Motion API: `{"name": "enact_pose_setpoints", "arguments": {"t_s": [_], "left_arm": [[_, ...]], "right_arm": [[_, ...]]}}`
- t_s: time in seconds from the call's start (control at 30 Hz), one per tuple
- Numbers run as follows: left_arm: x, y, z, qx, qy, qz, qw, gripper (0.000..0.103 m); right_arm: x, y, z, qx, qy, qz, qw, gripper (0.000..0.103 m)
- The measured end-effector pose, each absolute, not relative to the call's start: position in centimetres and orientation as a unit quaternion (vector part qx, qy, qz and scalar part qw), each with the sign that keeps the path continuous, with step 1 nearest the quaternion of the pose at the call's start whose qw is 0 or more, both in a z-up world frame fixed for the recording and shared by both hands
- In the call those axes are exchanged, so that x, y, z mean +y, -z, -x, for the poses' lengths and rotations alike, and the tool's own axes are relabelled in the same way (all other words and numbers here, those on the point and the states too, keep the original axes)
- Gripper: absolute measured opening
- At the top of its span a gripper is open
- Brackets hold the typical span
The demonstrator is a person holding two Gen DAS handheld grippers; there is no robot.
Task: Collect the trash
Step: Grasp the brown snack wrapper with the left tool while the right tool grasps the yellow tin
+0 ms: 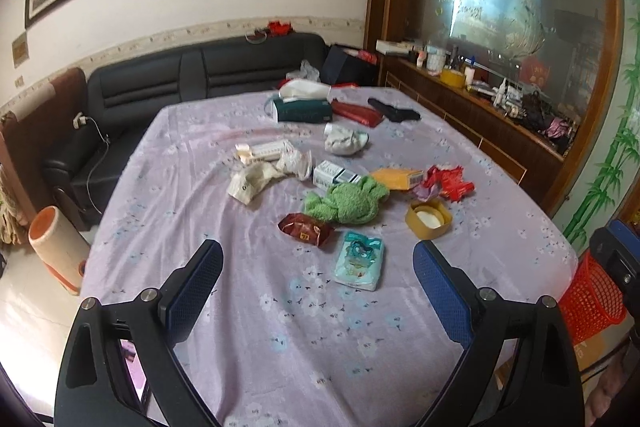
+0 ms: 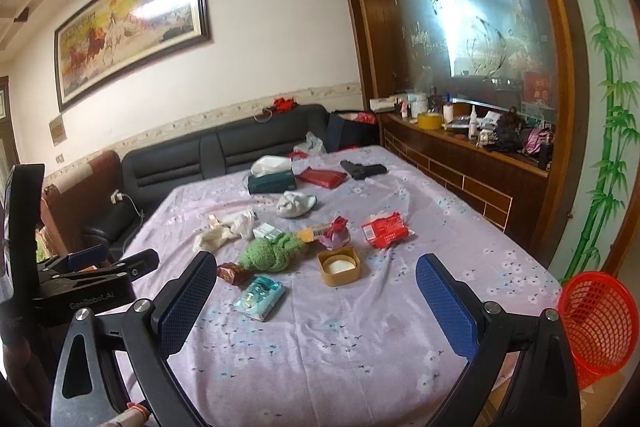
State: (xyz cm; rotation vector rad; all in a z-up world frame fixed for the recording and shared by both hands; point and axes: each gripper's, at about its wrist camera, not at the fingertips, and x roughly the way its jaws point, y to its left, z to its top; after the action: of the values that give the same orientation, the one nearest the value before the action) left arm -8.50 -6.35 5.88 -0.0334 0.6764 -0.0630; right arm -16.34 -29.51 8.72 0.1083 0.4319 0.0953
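Note:
Litter lies scattered on the purple flowered tablecloth (image 1: 248,327): a brown snack wrapper (image 1: 305,229), a pale blue tissue pack (image 1: 359,259), a crumpled red wrapper (image 1: 448,182), a green cloth (image 1: 347,200), a yellow lid (image 1: 428,218) and crumpled white paper (image 1: 251,179). My left gripper (image 1: 318,283) hovers open above the near cloth, short of the tissue pack. My right gripper (image 2: 316,301) is open too, nothing between its fingers, with the tissue pack (image 2: 259,292) and yellow lid (image 2: 339,266) just ahead. A red mesh basket (image 2: 598,323) stands off the table's right edge.
A green tissue box (image 1: 304,109), a red pouch (image 1: 356,111) and a black item (image 1: 394,111) lie at the table's far end. A black sofa (image 1: 168,79) is behind, a wooden cluttered shelf (image 1: 480,95) at right, a white-orange cylinder (image 1: 56,247) on the floor left.

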Motion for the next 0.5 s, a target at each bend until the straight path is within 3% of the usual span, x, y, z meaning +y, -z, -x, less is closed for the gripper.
{"name": "enact_pose_setpoints", "arguments": {"t_s": [0.17, 0.5], "left_arm": [[-5.3, -3.8, 5.1, 0.360, 0.021, 0.025, 0.932, 0.095], [-4.6, 0.8, -2.3, 0.428, 0.030, 0.045, 0.902, 0.095]], "right_arm": [[-29.4, -6.5, 12.1, 0.249, -0.062, -0.059, 0.965, 0.095], [-29.6, -1.7, 3.3, 0.309, -0.083, -0.068, 0.945, 0.095]]}}
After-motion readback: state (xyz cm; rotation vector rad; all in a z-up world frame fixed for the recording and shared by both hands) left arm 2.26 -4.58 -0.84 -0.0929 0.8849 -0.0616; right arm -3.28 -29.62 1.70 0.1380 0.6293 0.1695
